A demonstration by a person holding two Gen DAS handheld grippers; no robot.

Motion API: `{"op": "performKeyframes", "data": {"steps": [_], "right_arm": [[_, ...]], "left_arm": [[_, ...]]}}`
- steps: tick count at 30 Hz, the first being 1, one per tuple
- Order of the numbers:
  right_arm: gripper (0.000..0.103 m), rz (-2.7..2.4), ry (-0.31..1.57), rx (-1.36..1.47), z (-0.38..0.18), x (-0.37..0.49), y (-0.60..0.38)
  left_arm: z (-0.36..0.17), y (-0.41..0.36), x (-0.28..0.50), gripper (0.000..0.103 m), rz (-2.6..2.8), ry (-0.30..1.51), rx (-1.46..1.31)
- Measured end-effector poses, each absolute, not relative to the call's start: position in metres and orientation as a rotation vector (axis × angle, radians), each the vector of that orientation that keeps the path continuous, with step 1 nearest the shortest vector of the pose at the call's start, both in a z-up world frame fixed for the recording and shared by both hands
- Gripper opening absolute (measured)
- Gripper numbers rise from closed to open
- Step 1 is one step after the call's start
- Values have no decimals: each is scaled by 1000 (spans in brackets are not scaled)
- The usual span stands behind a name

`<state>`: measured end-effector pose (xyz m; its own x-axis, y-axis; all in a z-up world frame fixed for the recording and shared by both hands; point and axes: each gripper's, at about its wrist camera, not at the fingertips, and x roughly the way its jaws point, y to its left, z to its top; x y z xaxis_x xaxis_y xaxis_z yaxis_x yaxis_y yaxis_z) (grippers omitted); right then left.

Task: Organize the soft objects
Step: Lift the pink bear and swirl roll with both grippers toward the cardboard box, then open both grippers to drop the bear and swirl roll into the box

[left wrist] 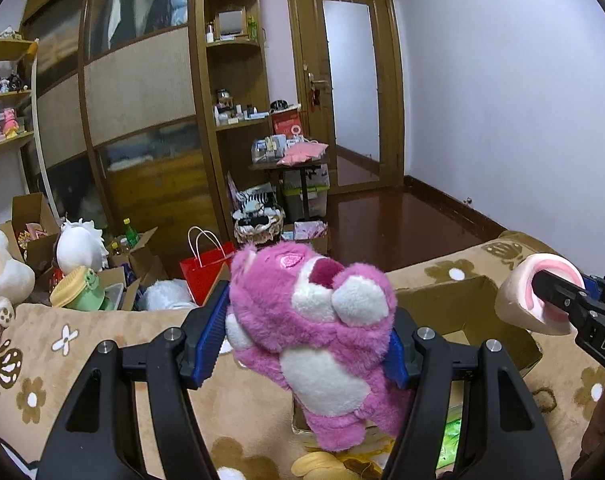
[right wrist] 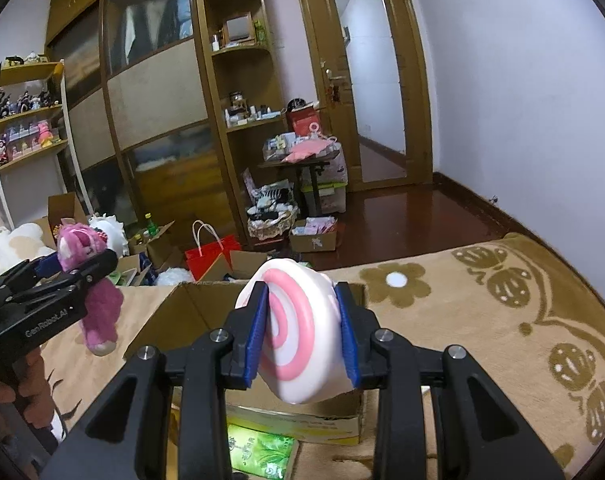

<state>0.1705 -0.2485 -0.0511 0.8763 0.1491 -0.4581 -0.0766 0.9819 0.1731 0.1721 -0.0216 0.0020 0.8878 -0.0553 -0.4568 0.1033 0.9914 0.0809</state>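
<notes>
My left gripper [left wrist: 308, 334] is shut on a pink plush bear [left wrist: 314, 320] with a white muzzle and belly, held in the air above a brown cardboard box [left wrist: 454, 304]. My right gripper [right wrist: 302, 334] is shut on a white round plush with a pink swirl [right wrist: 292, 332], held above the same box [right wrist: 190, 304]. In the left wrist view the right gripper [left wrist: 558, 300] and the swirl plush [left wrist: 522, 300] are at the right. In the right wrist view the left gripper [right wrist: 68, 274] and the bear [right wrist: 90, 276] are at the left.
The box rests on a tan flower-patterned blanket [right wrist: 482, 320]. A green packet [right wrist: 258, 452] lies in the box. Beyond the blanket's edge are a red paper bag [left wrist: 204, 270], open cartons, white plush toys [left wrist: 80, 246] and a green-and-yellow toy [left wrist: 80, 290]. A wardrobe, shelves and a door stand behind.
</notes>
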Motion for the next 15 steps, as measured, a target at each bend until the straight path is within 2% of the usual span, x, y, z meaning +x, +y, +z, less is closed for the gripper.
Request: {"op": "performKeyframes", "data": {"steps": [15], "right_arm": [[35, 149, 552, 140, -74, 186, -239]], "left_arm": [[-37, -26, 195, 65, -148, 615, 82]]}}
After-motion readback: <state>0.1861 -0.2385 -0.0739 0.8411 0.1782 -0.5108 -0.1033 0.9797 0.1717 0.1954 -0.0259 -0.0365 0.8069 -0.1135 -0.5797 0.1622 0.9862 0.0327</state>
